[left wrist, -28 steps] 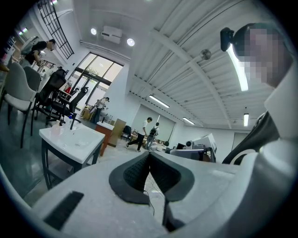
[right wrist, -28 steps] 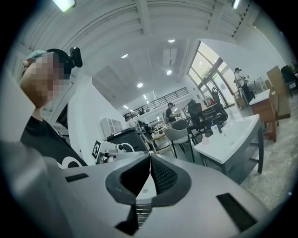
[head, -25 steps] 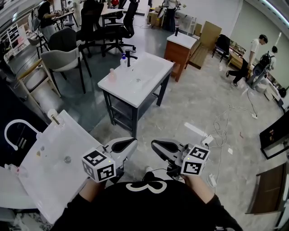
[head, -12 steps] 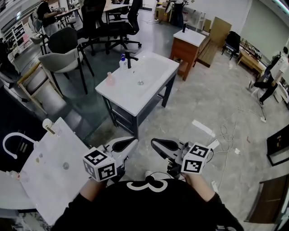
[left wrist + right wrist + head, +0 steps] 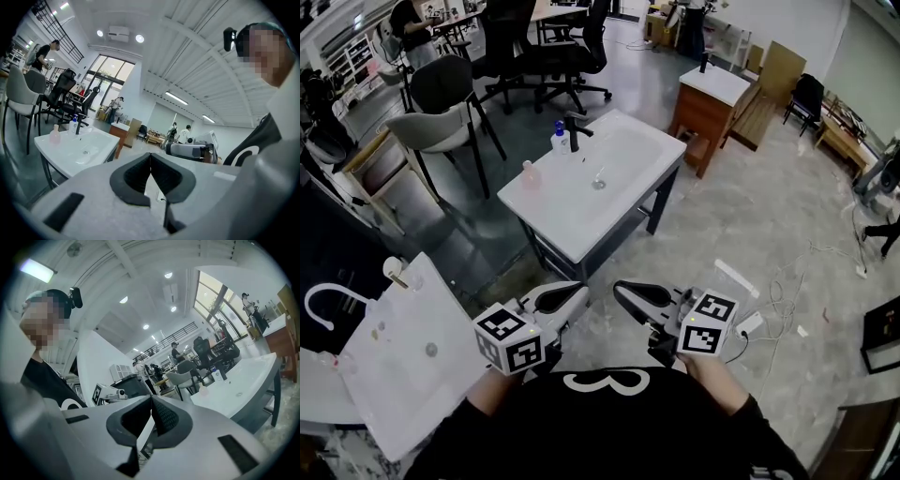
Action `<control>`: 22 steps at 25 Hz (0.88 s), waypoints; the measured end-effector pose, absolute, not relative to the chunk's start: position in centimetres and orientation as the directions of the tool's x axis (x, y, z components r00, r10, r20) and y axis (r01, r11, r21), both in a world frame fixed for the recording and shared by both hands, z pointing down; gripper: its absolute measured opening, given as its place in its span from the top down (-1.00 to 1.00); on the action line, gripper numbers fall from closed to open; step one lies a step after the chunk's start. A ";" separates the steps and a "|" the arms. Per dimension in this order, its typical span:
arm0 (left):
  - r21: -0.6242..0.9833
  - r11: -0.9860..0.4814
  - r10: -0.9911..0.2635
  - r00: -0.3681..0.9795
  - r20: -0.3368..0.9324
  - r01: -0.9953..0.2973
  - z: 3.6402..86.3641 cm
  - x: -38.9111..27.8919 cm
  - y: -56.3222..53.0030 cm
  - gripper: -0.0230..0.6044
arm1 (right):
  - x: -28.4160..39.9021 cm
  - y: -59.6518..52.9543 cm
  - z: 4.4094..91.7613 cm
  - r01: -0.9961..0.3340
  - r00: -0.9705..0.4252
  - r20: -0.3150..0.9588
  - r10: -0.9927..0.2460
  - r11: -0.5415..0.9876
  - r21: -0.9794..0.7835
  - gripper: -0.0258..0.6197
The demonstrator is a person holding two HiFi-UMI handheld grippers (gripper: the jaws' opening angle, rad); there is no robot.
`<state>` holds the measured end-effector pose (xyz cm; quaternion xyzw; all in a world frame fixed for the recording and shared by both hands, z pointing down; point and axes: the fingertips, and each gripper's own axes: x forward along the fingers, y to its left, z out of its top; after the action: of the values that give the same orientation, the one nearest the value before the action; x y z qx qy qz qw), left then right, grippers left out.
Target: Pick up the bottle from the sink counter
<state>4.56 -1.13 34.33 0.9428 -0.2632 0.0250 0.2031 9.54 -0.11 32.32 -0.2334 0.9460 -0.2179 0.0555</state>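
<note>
grey chair (image 5: 439, 127) left, wooden cabinet (image 5: 701, 117) upper right, black office chair (image 5: 586, 52) beyond

This is an open-plan office hall used as a test lab. A white sink tabletop on a dark metal frame (image 5: 572, 230) stands free on the polished grey floor (image 5: 750, 216). Beyond it are black swivel office chairs (image 5: 567, 42), and left of it a grey shell chair (image 5: 441, 103). To its right are a brown wooden vanity cabinet with a white top (image 5: 711, 103) and a white power strip with loose cable (image 5: 750, 324). Overhead is a high white ceiling with strip lights (image 5: 176, 97).

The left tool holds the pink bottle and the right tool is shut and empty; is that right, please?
Not quite: the left gripper view shows the left tool shut on nothing; the pink bottle stands on the sink counter. The right tool is shut and empty.
</note>
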 end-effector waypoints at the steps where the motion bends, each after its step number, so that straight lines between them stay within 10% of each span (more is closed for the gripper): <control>1: 0.367 -0.778 -0.491 0.858 0.153 -0.510 34.3 4.8 -1.5 0.88 | 9.8 -0.6 32.3 -0.409 -0.888 -0.010 -0.460 0.799 -0.442 0.88; 22: 0.399 -0.705 -0.579 0.801 0.152 -0.586 36.8 0.7 -11.9 0.87 | 6.0 -11.4 34.9 -0.347 -0.924 0.025 -0.382 0.807 -0.477 0.88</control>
<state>0.75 -11.91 36.80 0.9233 -0.3156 0.0078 0.2187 5.95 -11.39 34.93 -0.1919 0.9499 -0.2439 0.0364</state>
